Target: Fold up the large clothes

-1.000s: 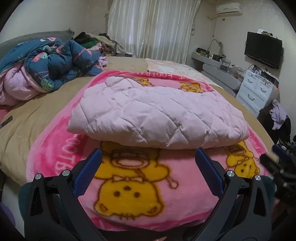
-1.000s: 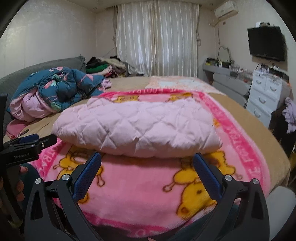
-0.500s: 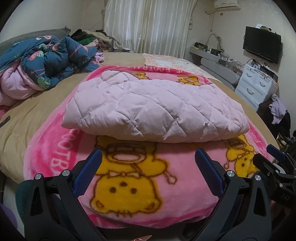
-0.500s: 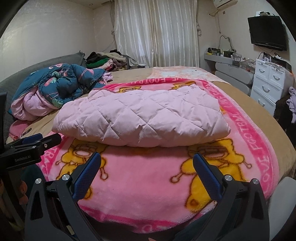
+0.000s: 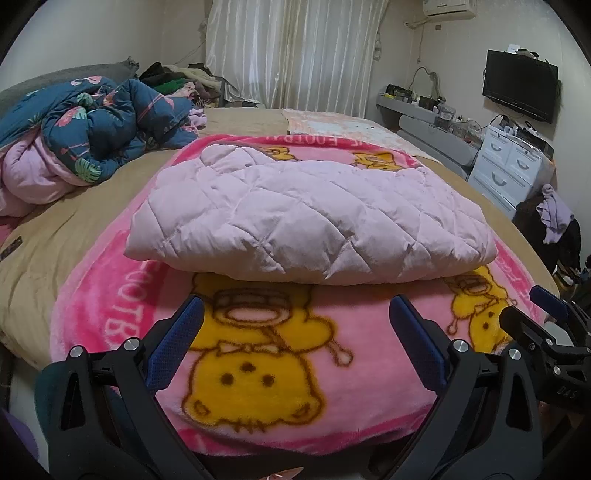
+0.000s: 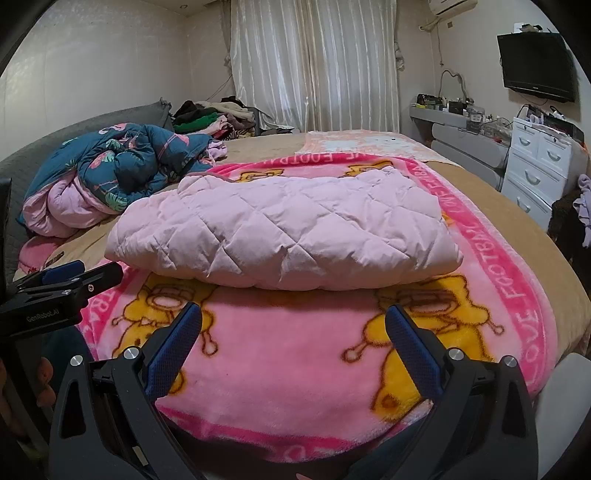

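one pink blanket (image 5: 280, 354) over bed (image 5: 62, 236)

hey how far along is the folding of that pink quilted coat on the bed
Looks done: the pink quilted coat lies as a compact folded bundle on the cartoon blanket. In hand: nothing; left tool and right tool are open. Possibly left: the clothes pile by the curtain.

this is a lived-in home bedroom: a wide bed (image 6: 517, 206) with a tan cover carries a pink cartoon-bear blanket (image 6: 295, 354), a crumpled blue floral duvet (image 6: 125, 166) and a heap of loose clothes (image 6: 214, 118) by the headboard. pale curtains (image 6: 314, 66) hang at the far wall under an air conditioner (image 5: 448, 7). a wall-mounted tv (image 6: 535, 66) sits above a white chest of drawers (image 6: 535, 162).
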Tool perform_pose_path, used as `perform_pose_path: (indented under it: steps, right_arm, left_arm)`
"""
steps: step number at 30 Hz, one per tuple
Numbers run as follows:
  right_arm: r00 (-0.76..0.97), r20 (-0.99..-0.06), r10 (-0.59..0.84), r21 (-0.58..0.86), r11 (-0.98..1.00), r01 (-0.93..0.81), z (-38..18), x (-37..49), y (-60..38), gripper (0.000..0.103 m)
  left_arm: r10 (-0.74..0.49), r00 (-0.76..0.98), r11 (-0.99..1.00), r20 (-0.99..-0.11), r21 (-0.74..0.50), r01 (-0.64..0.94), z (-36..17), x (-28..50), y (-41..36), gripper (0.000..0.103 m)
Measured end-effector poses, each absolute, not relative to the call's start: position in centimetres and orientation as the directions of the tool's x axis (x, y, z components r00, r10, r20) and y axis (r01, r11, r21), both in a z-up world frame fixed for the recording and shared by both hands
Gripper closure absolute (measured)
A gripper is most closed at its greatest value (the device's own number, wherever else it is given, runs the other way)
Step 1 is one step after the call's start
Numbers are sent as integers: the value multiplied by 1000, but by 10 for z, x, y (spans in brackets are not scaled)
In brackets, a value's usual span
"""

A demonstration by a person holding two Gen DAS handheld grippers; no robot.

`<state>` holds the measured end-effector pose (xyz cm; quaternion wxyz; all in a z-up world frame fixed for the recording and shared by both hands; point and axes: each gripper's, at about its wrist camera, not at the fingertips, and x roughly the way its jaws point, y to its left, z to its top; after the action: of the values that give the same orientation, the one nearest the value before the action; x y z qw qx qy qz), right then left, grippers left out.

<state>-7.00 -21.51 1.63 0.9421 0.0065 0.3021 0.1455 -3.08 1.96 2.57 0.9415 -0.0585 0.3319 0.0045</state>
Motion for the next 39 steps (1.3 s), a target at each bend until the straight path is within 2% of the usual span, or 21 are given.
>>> perform_pose_path:
  steps: [39]
  right_arm:
    - [779, -563, 277, 94, 957, -273, 17, -72, -216, 4]
  left_arm:
    - [-26, 781, 993, -624, -106, -52, 24, -33, 20, 9]
